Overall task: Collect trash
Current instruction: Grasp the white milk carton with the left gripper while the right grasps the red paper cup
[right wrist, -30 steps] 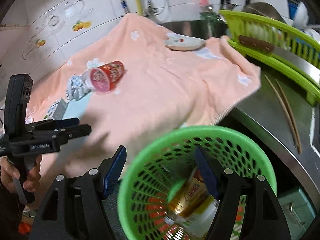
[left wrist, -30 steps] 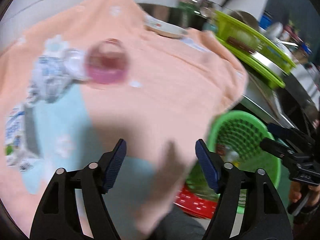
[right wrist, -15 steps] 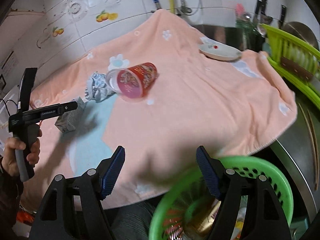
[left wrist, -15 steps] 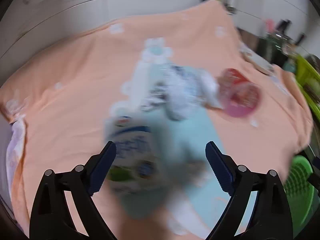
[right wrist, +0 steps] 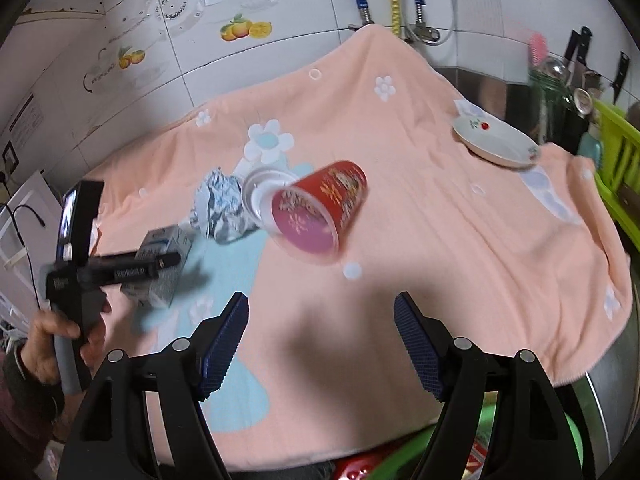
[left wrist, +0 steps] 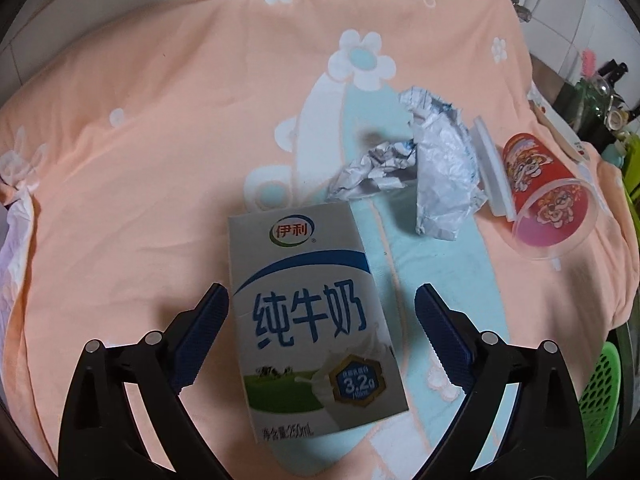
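Note:
A milk carton [left wrist: 312, 320] lies on the peach towel [left wrist: 160, 160], between the open fingers of my left gripper [left wrist: 320, 332], which do not clamp it. Beyond it lie crumpled foil wrappers [left wrist: 436, 168], a white lid [left wrist: 494, 176] and a tipped red cup [left wrist: 548, 204]. In the right wrist view the red cup [right wrist: 320, 208] lies on its side ahead of my open, empty right gripper [right wrist: 320, 340]. The carton [right wrist: 160, 256] sits left, partly behind the left gripper [right wrist: 120, 268]. The foil [right wrist: 220, 208] lies next to the cup.
A white plate [right wrist: 496, 140] sits at the towel's far right. A green basket [left wrist: 600, 396] stands below the counter edge at the right. A lime dish rack [right wrist: 618, 148] and utensils stand at the far right. Tiled wall and pipes lie behind.
My left gripper has swung left and down over the milk carton, which now sits between its fingers. My right gripper has risen from the green basket toward the red cup.

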`<state>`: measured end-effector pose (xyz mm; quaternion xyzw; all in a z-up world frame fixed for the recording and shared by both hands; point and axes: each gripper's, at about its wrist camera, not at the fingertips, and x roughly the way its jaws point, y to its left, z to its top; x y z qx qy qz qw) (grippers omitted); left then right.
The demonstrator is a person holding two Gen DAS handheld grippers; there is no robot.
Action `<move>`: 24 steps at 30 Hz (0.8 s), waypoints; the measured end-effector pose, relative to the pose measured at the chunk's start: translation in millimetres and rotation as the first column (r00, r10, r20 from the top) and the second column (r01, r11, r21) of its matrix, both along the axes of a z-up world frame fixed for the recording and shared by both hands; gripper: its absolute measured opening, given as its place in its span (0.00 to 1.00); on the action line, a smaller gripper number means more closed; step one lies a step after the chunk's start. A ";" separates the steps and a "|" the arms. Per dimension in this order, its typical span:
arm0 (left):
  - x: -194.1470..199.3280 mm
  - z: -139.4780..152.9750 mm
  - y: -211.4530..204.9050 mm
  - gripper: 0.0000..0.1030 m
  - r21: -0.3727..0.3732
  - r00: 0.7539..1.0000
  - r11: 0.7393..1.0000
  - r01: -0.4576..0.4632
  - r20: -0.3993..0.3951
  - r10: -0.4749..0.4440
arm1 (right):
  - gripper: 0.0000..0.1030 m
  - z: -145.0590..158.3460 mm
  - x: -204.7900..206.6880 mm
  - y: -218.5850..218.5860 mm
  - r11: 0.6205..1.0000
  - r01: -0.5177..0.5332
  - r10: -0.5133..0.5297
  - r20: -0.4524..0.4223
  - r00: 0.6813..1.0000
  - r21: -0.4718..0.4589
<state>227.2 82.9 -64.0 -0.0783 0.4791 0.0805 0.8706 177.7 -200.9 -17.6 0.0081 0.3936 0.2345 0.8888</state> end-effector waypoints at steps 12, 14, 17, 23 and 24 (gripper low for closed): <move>5.4 -15.9 6.4 0.70 -0.015 0.999 0.999 0.032 -0.029 -0.032 | 0.70 11.5 80.5 23.5 0.994 0.031 -0.022 -0.082 0.996 0.105; 5.9 -16.1 6.9 0.70 -0.018 0.999 0.999 0.039 -0.027 -0.040 | 0.70 10.9 94.7 27.4 0.990 0.041 -0.025 -0.117 0.993 0.138; 4.9 -16.0 8.1 0.70 -0.024 0.998 0.998 0.052 -0.023 -0.052 | 0.70 2.6 123.4 33.0 0.976 0.075 -0.032 -0.205 0.978 0.205; 4.8 -16.0 9.4 0.70 -0.037 0.998 0.997 0.065 -0.022 -0.066 | 0.69 -21.1 159.2 45.0 0.964 0.147 -0.072 -0.318 0.945 0.220; 4.6 -15.9 9.7 0.70 -0.038 0.998 0.997 0.066 -0.022 -0.067 | 0.69 -26.0 162.5 47.1 0.963 0.154 -0.074 -0.334 0.940 0.221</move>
